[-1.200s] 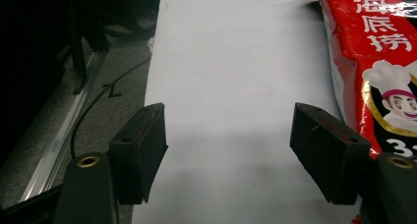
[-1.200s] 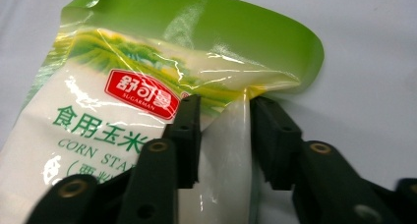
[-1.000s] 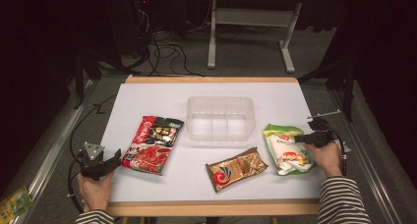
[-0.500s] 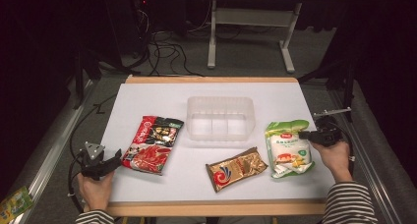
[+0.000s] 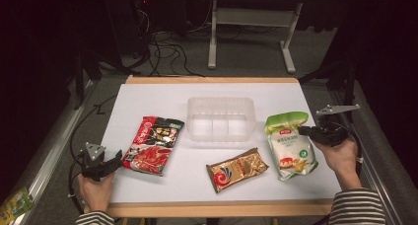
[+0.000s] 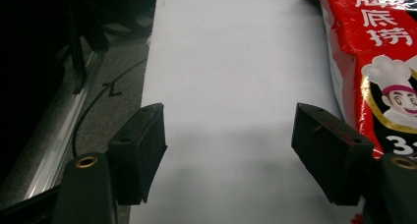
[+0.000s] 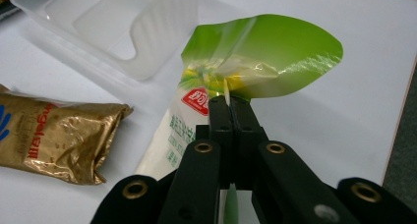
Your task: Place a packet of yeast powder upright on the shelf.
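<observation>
White table (image 5: 148, 96), wood-edged, set in a dark room with cables and a desk frame on the floor behind; contents listed left to right.

1. Left gripper (image 5: 114, 162): rests at the table's near left corner in the person's left hand (image 5: 93, 190). Jaws spread wide, nothing between them, only bare table; idle, likely parked clear of the work.

2. Red packet (image 5: 153, 145): lies flat just right of the left gripper, its edge beside that gripper's right jaw in the left gripper view (image 6: 373, 62). Untouched, within easy reach of the left side.

3. Clear tub (image 5: 221, 119): open top, empty, placed centrally at the far side of the packets; probably the destination, equally reachable from both sides.

4. Gold packet (image 5: 238, 169): flat, slightly skewed, in front of the tub. Untouched.

5. Green pouch (image 5: 289, 146): right of the tub, near it. Top seal pinched, so the upper end stands lifted and curled while the lower end seems to rest on the table. A thin flat seal gives narrow jaws a firm purchase.

6. Right gripper (image 5: 301, 130): held in the right hand (image 5: 340, 158), jaws pressed together on the pouch's top edge (image 7: 260, 52), pointing toward the tub. The grip looks suited to swinging the pouch over the rim.
</observation>
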Motion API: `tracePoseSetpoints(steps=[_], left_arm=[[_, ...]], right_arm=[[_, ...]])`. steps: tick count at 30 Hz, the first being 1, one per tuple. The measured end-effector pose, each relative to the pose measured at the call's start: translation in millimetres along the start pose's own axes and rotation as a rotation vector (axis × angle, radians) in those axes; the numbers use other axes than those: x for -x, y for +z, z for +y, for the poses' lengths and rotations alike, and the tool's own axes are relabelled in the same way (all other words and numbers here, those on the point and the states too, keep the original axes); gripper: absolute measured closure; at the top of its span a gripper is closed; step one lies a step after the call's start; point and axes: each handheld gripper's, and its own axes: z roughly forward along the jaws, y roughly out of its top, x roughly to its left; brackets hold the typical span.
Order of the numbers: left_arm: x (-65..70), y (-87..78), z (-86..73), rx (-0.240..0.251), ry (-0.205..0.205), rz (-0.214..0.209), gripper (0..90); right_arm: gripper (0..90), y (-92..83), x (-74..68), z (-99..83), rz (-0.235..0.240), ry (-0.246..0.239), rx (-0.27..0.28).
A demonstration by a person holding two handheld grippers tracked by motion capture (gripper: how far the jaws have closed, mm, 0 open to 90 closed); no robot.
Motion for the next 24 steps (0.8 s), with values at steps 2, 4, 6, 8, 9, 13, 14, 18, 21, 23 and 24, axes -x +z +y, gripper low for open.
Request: tracePoseSetpoints(steps=[2,4,6,8,9,13,14,18,21,23,24], left_arm=[[0.2,-0.2,0.0,0.000,0.001,0.001,29.2],[0.2,-0.2,0.1,-0.002,0.004,0.000,29.3],[0.3,-0.3,0.1,-0.001,0.004,0.001,29.3],[0.3,-0.2,0.1,-0.002,0.005,0.000,29.3],[0.4,-0.1,0.1,-0.002,0.005,0.000,29.3],[0.5,-0.1,0.1,-0.003,0.006,0.000,29.3],[0.5,-0.1,0.1,-0.003,0.006,0.000,29.3],[0.7,0.2,0.1,-0.001,0.006,0.001,29.4],[0.6,0.3,0.1,-0.001,0.005,0.001,29.4],[0.5,0.3,0.2,-0.003,0.004,-0.001,29.5],[0.5,0.3,0.2,-0.003,0.004,-0.001,29.5]], right_arm=[[90.0,-6.5,-6.6,4.8,0.000,-0.027,0.016],[90.0,-10.3,-11.3,7.3,-0.004,-0.048,0.026],[90.0,-12.2,-14.2,8.4,-0.006,-0.049,0.030],[90.0,-17.5,-18.6,10.8,-0.003,-0.065,0.052],[90.0,-18.8,-19.1,11.3,0.002,-0.073,0.063],[90.0,-25.1,-21.1,13.0,0.010,-0.071,0.086],[90.0,-25.1,-21.1,13.0,0.010,-0.071,0.086],[90.0,-31.8,-24.8,15.9,0.011,-0.082,0.093],[90.0,-33.9,-28.2,18.6,0.022,-0.088,0.093],[90.0,-35.0,-29.7,20.2,0.025,-0.101,0.091],[90.0,-35.0,-29.7,20.2,0.025,-0.101,0.091]])
